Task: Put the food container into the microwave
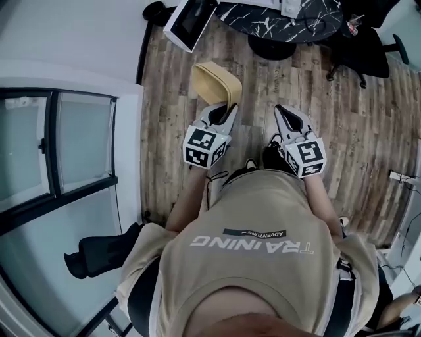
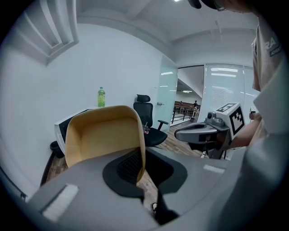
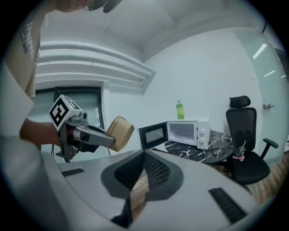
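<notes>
Tan food container [image 2: 101,135] in carriage, microwave [image 3: 187,131] not yet reached.
We are finding the left gripper [image 2: 141,173] clamping the container's wall, well apart from the far microwave, whose door is standing open. The right gripper [image 3: 143,155] is carrying nothing, jaws together. We are judging approach and insertion outstanding.

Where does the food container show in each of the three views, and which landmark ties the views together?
Head view: food container at upper centre, held at the tip of the left gripper.
Left gripper view: food container at centre-left, one wall clamped between the jaws.
Right gripper view: food container left of centre, on the left gripper.
Shared landmark: the microwave.
</notes>
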### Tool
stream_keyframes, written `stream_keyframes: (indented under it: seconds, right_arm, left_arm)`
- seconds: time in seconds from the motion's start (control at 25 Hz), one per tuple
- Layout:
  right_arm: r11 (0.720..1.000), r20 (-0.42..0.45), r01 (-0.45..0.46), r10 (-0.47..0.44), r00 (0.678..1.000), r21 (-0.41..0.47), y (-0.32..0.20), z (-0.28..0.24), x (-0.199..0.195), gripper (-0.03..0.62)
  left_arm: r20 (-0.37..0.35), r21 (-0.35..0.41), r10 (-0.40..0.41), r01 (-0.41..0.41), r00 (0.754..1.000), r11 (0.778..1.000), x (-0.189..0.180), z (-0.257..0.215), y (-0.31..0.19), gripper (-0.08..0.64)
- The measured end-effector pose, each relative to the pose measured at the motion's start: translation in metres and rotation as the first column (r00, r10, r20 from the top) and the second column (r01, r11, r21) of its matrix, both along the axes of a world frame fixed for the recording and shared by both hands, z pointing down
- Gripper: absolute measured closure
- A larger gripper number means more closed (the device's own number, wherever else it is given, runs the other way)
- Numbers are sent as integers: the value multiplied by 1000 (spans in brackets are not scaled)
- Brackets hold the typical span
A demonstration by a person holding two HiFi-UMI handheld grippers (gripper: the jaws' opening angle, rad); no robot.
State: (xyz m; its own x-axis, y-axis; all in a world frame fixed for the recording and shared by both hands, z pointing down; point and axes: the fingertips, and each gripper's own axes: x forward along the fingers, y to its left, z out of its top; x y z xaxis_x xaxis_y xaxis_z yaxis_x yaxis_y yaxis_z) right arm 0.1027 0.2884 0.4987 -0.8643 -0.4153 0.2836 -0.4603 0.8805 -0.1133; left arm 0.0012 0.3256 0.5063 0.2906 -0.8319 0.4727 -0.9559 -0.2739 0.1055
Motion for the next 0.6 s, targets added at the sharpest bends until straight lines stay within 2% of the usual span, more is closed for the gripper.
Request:
stream_keyframes:
  seconds: [0.24, 0.44, 0.6]
  right_arm:
    - [999, -29, 8, -7, 1000, 51, -55, -9, 7, 583]
    - [1000, -31, -14, 13, 999, -20, -91, 12, 25, 583]
    - [996, -18, -9, 8, 1000, -87, -107, 34, 28, 583]
  left_arm:
    - [114, 25, 6, -9, 993, 1000, 6, -20, -46, 538]
    - [58, -14, 13, -12, 998, 1000, 32, -9, -76, 538]
    - [77, -63, 43, -38, 996, 997, 44, 1, -89, 538]
